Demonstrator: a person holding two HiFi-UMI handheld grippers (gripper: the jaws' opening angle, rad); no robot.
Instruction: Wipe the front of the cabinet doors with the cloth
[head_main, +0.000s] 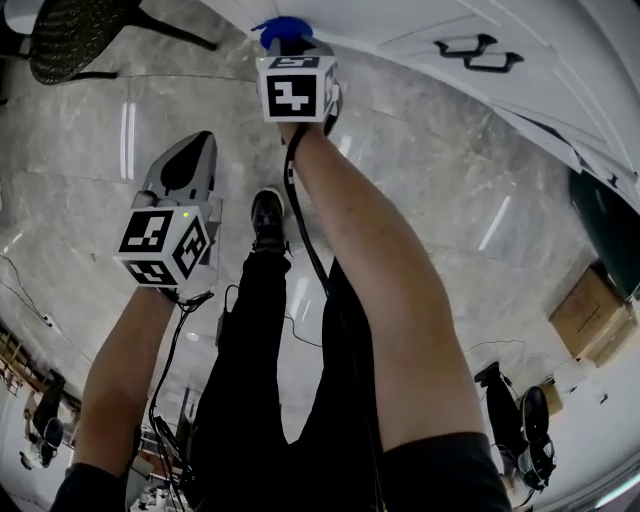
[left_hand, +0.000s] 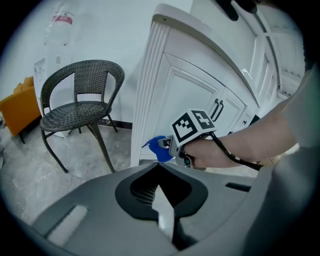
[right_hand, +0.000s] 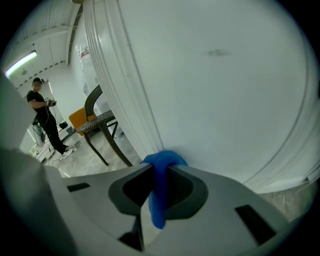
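Head view first: the right hand-held gripper (head_main: 292, 42) is stretched forward and down, its tip carrying a blue cloth (head_main: 283, 27) against the foot of a white cabinet door (head_main: 400, 35) whose two black handles (head_main: 478, 52) sit further right. The left hand-held gripper (head_main: 188, 158) hangs nearer the body over the grey marble floor (head_main: 90, 140), well apart from the cabinet. From the left gripper view, the left hand-held gripper (left_hand: 159, 170) has its jaws pressed together with nothing between them; beyond it the right hand-held gripper (left_hand: 169, 145) holds the blue cloth (left_hand: 158, 149) at the cabinet's lower corner, with a dark wicker chair (left_hand: 80, 107) standing to the side. In the right gripper view the jaws of the right hand-held gripper (right_hand: 161, 171) are clamped on the blue cloth (right_hand: 159, 192), whose bunched top seems to touch the cabinet door (right_hand: 215, 85) just beside its fluted edge. A person (right_hand: 42, 117) stands far off.
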